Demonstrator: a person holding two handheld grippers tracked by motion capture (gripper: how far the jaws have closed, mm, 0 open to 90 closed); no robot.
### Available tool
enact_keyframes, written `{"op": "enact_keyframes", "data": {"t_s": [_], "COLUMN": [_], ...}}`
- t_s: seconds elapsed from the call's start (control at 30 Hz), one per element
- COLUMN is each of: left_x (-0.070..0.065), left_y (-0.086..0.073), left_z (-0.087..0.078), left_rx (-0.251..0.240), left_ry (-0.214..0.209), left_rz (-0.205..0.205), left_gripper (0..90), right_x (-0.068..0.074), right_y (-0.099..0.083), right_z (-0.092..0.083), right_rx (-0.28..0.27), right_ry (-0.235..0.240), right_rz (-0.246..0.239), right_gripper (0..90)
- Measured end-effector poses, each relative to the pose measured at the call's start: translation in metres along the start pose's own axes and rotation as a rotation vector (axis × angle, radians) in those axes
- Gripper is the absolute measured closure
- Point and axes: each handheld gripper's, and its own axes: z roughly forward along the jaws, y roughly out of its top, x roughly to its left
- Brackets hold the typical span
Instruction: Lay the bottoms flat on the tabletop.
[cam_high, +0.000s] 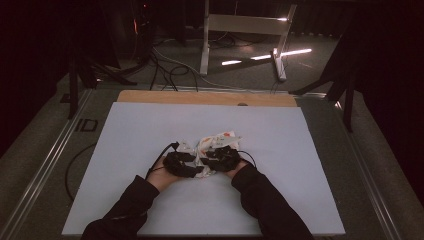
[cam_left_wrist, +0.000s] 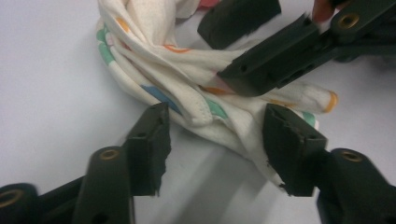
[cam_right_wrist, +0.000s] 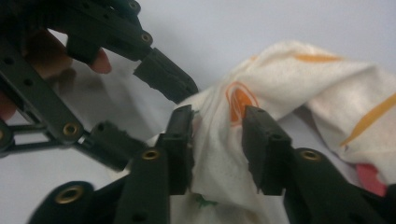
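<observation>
A crumpled cream cloth (cam_high: 212, 147) with orange, green and blue printed marks lies on the white table (cam_high: 150, 130), near the middle and somewhat toward the person's edge. It looks light, soft and limp: it should drape and stretch in a grip, not hold shape, and it is likely to slip out of a shallow pinch. A stitched hem or a thick gathered fold seems the best place to take hold. The left gripper (cam_left_wrist: 212, 135) has its fingers half spread on either side of a twisted fold with a seam, the pads not yet pressing it. The right gripper (cam_right_wrist: 217, 140) has its fingers close on either side of a raised ridge of cloth by an orange ring mark, apparently pinching it. No brand, label or legible writing is visible.
</observation>
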Motion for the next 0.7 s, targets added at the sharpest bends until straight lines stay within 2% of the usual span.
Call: {"op": "enact_keyframes", "data": {"t_s": [0.03,0.1,0.23,0.33,0.53,0.7], "left_x": [0.001,0.002,0.002,0.002,0.008,0.013], "left_y": [0.001,0.002,0.004,0.006,0.004,0.0], "left_z": [0.002,0.002,0.001,-0.002,-0.017,-0.031], "left_rx": [0.001,0.004,-0.003,-0.007,-0.021,-0.022], "left_ry": [0.002,0.014,0.021,0.037,0.06,0.085], "left_rz": [-0.005,-0.001,-0.001,0.01,-0.001,0.006], "left_gripper": [54.2,61.4,79.7,82.8,85.1,85.6], "right_x": [-0.002,-0.002,-0.001,-0.002,-0.008,-0.012], "right_y": [-0.001,-0.001,0.0,0.0,-0.006,-0.012], "right_z": [0.002,0.002,-0.001,-0.006,-0.019,-0.035], "right_rx": [0.01,0.011,0.014,0.015,0.003,-0.007], "right_ry": [0.009,0.007,-0.023,-0.026,-0.042,-0.047], "right_rz": [0.004,0.008,-0.031,-0.053,-0.035,-0.034], "right_gripper": [76.8,83.7,87.6,87.8,88.1,88.2]}}
